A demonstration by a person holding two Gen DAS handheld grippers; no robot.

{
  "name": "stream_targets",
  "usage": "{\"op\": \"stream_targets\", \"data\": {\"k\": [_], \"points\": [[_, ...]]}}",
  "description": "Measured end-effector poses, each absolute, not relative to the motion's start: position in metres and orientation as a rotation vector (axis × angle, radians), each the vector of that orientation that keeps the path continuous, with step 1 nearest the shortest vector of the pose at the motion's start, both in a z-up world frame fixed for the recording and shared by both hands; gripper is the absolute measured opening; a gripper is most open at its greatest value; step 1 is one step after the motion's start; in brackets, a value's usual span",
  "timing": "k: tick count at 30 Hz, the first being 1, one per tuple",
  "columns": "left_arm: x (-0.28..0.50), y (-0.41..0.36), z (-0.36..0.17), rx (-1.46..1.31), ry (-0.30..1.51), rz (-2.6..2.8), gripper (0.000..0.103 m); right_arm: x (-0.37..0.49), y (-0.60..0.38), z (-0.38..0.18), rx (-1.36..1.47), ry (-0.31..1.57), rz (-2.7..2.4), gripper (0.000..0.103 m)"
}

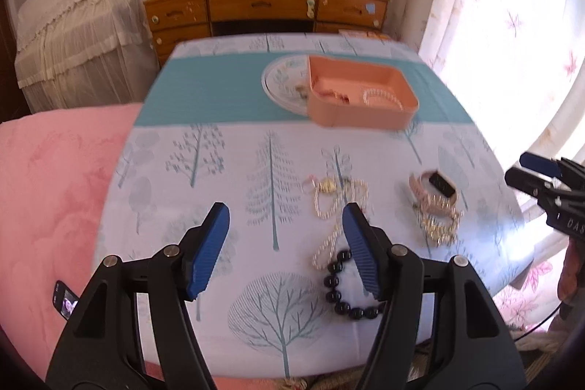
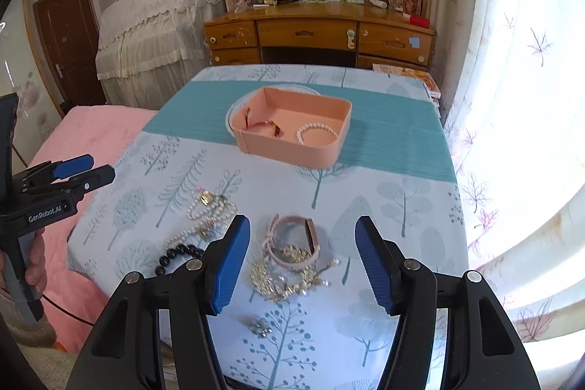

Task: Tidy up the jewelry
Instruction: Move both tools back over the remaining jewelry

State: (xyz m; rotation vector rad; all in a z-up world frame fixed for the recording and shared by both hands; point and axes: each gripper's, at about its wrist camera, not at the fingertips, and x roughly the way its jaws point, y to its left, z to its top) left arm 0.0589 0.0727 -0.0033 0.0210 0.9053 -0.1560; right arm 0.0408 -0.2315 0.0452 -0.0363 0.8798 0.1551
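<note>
On the near half of the tree-print tablecloth (image 2: 402, 178), loose pearl strands (image 1: 338, 203), probably light, limp and slippery, lie between the wide-open, empty left gripper (image 1: 285, 245) and right gripper (image 2: 301, 264), best pinched mid-strand, pink tray (image 2: 292, 130) farther off.
</note>
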Motion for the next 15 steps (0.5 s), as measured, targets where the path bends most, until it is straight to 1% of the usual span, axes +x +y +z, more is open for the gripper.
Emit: {"op": "stream_targets", "data": {"k": [8, 15], "points": [[0.065, 0.055, -0.077, -0.008, 1.109, -0.182, 0.062, 0.051, -0.247, -0.001, 0.018, 0.979, 0.130, 0.061], [0.072, 0.039, -0.094, -0.018, 1.177, -0.221, 0.062, 0.071, -0.244, -0.031, 0.000, 1.028, 0.156, 0.061]]}}
